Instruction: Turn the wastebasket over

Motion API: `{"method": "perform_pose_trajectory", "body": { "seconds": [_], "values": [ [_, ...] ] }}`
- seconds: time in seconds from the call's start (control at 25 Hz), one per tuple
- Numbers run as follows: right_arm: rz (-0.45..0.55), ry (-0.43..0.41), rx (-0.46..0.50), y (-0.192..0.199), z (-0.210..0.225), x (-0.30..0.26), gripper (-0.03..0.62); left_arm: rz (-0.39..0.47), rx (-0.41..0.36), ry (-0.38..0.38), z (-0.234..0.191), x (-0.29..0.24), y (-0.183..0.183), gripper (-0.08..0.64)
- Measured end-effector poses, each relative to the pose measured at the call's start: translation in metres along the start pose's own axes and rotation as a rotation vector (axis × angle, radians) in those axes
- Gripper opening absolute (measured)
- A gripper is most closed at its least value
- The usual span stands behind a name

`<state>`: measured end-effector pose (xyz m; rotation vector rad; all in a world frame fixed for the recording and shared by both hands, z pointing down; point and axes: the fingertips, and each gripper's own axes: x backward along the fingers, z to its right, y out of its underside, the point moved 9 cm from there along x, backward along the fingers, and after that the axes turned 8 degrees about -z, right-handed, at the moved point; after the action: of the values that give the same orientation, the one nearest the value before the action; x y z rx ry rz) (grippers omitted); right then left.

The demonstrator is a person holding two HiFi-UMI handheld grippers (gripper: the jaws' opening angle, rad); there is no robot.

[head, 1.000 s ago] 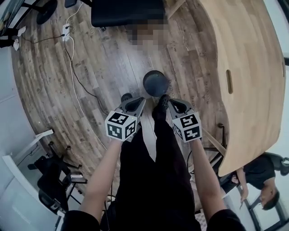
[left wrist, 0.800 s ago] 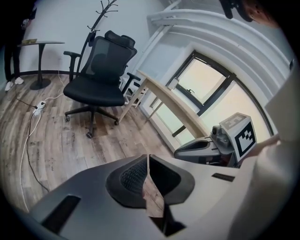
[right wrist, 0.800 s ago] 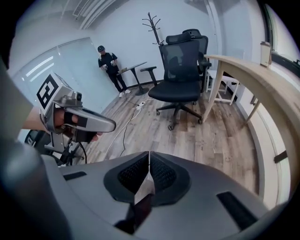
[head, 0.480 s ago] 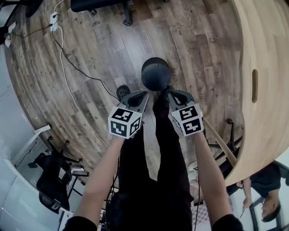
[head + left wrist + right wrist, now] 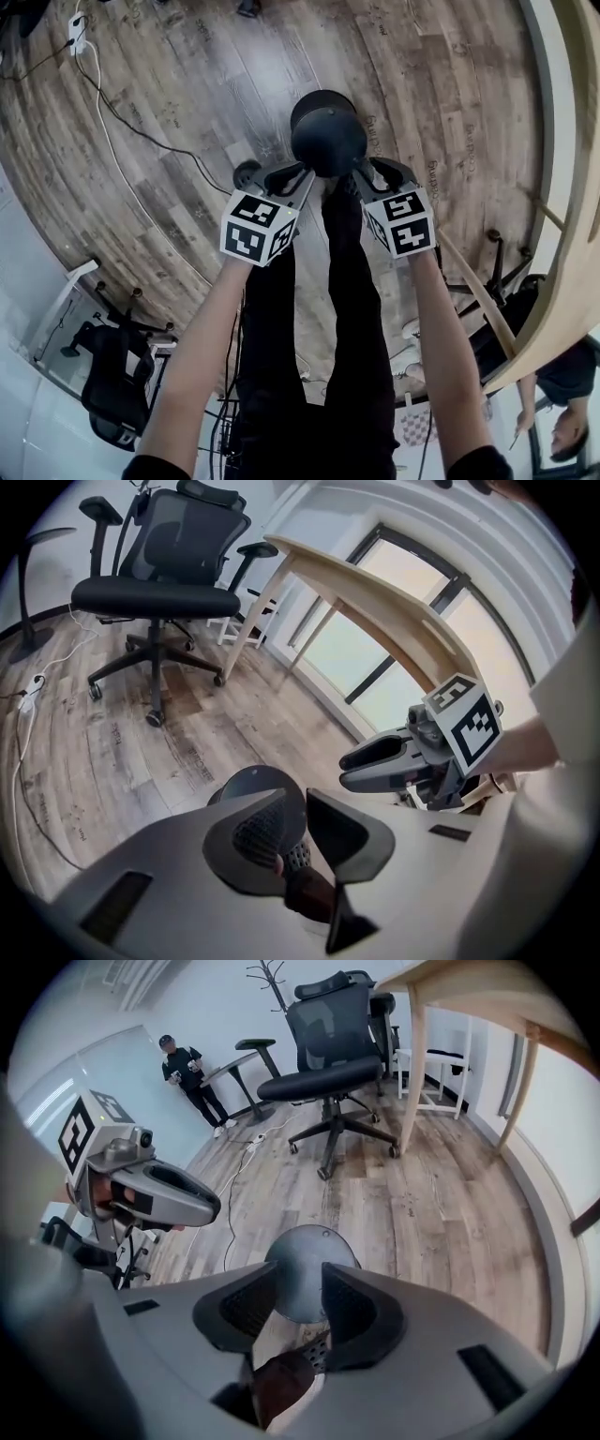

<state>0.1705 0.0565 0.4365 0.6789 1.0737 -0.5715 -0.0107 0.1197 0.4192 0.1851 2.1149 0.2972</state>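
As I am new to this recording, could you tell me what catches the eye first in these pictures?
A dark round wastebasket stands bottom-up on the wooden floor, just ahead of the person's feet. The left gripper and right gripper flank its near side; their jaws have just been opening, with the basket ahead of them but not gripped. Behind stand a black office chair and a pale wooden table.

wastebasket: dark grey, mesh side | floor: brown wood grain | chair: black
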Motion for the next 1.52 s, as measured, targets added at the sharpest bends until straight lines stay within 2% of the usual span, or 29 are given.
{"method": "perform_pose_trajectory", "body": {
  "seconds": [0.04,0.32,0.56,0.76,0.88,1.04,1.2,1.36,1.52],
  "values": [
    [-0.013,-0.005,-0.001,0.002,0.003,-0.008,0.164,-0.008,-0.005,-0.003,-0.006,-0.006,0.002,0.08],
    [-0.057,-0.017,-0.034,0.015,0.019,-0.053,0.256,-0.048,-0.007,-0.017,-0.049,-0.039,0.016,0.144],
    [-0.09,-0.042,-0.078,0.023,0.039,-0.087,0.307,-0.097,-0.028,-0.014,-0.075,-0.07,0.024,0.22],
    [-0.127,-0.064,-0.076,0.027,0.053,-0.11,0.33,-0.156,0.007,0.03,-0.093,-0.095,0.029,0.296],
    [-0.149,-0.079,-0.068,0.027,0.056,-0.121,0.333,-0.174,0.001,0.032,-0.101,-0.105,0.032,0.304],
    [-0.147,-0.099,-0.067,0.025,0.057,-0.132,0.333,-0.186,0.044,0.054,-0.111,-0.119,0.038,0.307],
    [-0.136,-0.138,-0.13,0.026,0.061,-0.139,0.334,-0.201,0.073,0.096,-0.112,-0.129,0.041,0.308],
    [-0.146,-0.136,-0.139,0.03,0.062,-0.146,0.333,-0.203,0.071,0.092,-0.112,-0.135,0.039,0.307],
    [-0.138,-0.157,-0.154,0.033,0.065,-0.148,0.334,-0.22,0.041,0.076,-0.114,-0.14,0.037,0.273]
  ]
}}
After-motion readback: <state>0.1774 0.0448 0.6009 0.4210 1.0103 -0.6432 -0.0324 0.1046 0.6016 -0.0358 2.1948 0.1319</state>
